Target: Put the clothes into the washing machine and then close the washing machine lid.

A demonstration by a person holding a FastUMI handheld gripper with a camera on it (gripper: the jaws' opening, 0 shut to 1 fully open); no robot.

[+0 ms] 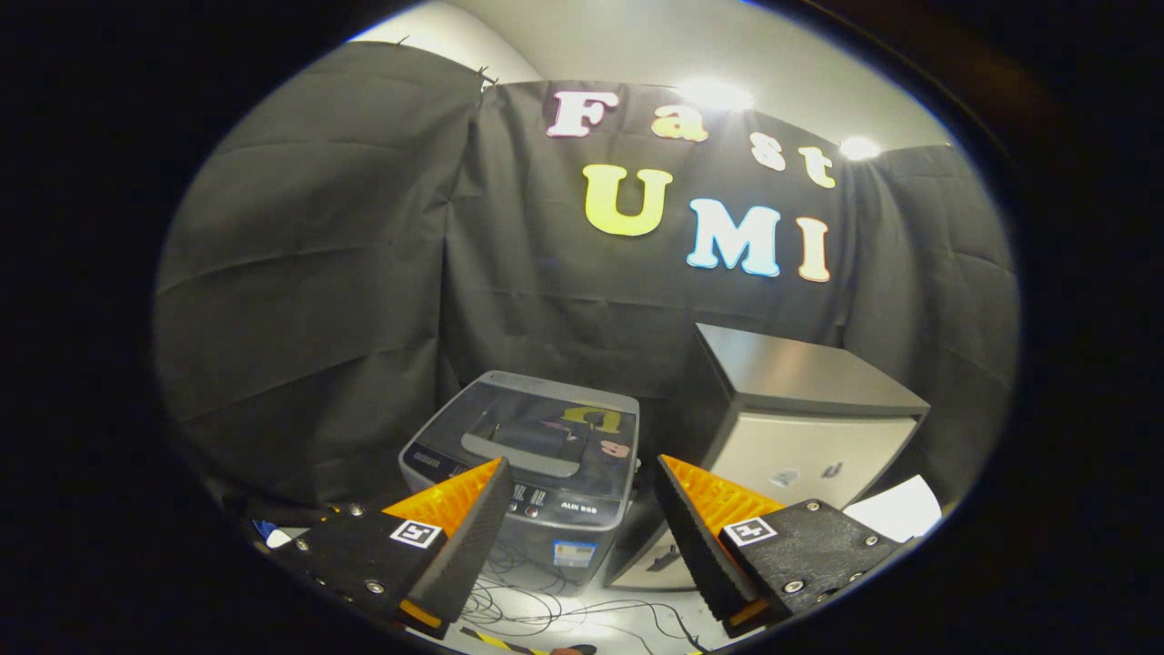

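A grey top-loading washing machine (532,455) stands on the floor beyond my fingers, its dark glossy lid (546,428) lying flat and closed. My gripper (582,471) is open, held high and well back from the machine, with nothing between the fingers. The left fingertip overlaps the machine's front control strip in the view; the right fingertip sits over the gap between the machine and the cabinet beside it. I see no clothes from here.
A small grey-and-white fridge-like cabinet (800,418) stands just right of the washer. Loose dark cables (546,609) lie on the pale floor in front of it. A white sheet (896,509) lies right of the cabinet. Black cloth walls close in behind and to the left.
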